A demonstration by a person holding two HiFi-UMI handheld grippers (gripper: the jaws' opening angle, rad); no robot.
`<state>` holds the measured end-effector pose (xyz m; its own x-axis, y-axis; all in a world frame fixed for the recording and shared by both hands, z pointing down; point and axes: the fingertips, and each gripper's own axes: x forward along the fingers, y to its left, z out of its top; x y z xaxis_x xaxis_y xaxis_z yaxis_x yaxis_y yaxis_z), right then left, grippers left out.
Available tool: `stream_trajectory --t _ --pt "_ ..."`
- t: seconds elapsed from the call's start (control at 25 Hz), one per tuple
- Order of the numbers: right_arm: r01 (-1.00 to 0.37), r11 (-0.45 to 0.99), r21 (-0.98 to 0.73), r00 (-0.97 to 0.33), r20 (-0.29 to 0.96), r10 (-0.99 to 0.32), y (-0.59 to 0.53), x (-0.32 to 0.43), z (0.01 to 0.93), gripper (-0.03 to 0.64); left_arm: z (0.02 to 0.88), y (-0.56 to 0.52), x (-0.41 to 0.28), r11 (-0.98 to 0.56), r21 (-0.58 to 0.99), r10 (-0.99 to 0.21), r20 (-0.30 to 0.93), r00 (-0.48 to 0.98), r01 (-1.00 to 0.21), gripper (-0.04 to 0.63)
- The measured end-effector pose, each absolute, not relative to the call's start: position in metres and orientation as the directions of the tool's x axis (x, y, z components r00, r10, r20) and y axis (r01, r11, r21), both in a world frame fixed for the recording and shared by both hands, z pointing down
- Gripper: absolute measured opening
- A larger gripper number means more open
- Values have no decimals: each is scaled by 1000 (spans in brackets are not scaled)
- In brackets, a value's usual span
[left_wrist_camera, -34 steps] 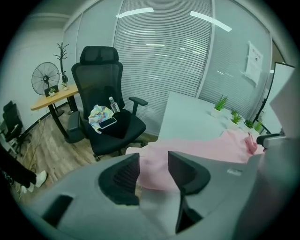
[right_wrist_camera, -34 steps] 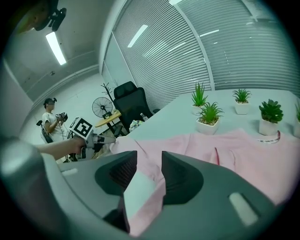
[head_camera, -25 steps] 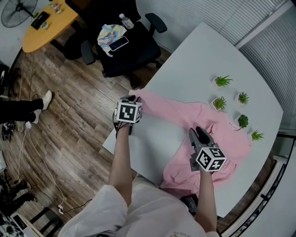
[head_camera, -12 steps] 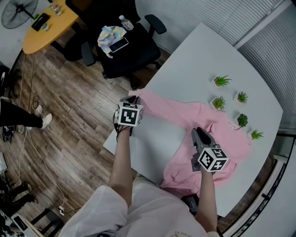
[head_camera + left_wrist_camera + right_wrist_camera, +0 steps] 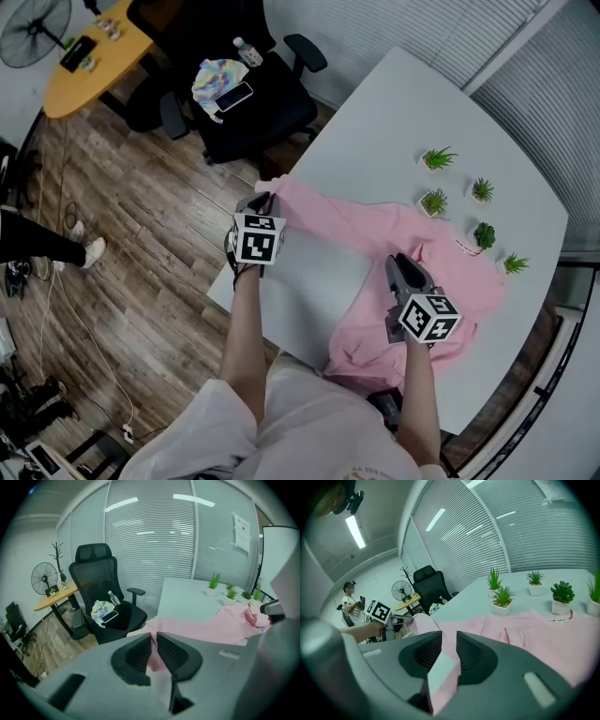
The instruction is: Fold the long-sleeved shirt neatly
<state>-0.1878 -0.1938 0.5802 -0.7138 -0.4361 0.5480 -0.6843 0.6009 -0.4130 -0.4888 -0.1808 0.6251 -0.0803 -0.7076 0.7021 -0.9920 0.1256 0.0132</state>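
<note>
Pinching the sleeve (image 5: 323,217) end at the tabletop (image 5: 394,122) edge, left gripper (image 5: 265,202) clenched on it, while right gripper (image 5: 405,265) is closing its jaws on a fold of the pink shirt (image 5: 448,281) lying spread mid-tabletop; best to draw sleeve across taut, low, edges aligned, body anchored.

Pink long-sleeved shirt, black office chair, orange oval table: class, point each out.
pink long-sleeved shirt (image 5: 473,286), head view, its body
black office chair (image 5: 277,105), head view, bare seat
orange oval table (image 5: 103,61), head view, bare tabletop
</note>
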Motion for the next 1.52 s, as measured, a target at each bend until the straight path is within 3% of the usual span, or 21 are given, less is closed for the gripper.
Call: stream_trajectory --t 0.68,1.52 --pt "-738 552 -388 -671 504 -543 -186 -158 547 115 567 -176 -464 87 -78 -820 561 -116 -993 44" --pt "-832 403 -380 -550 478 -685 -173 -76 528 144 505 -204 -366 -133 -103 -884 461 71 -986 43"
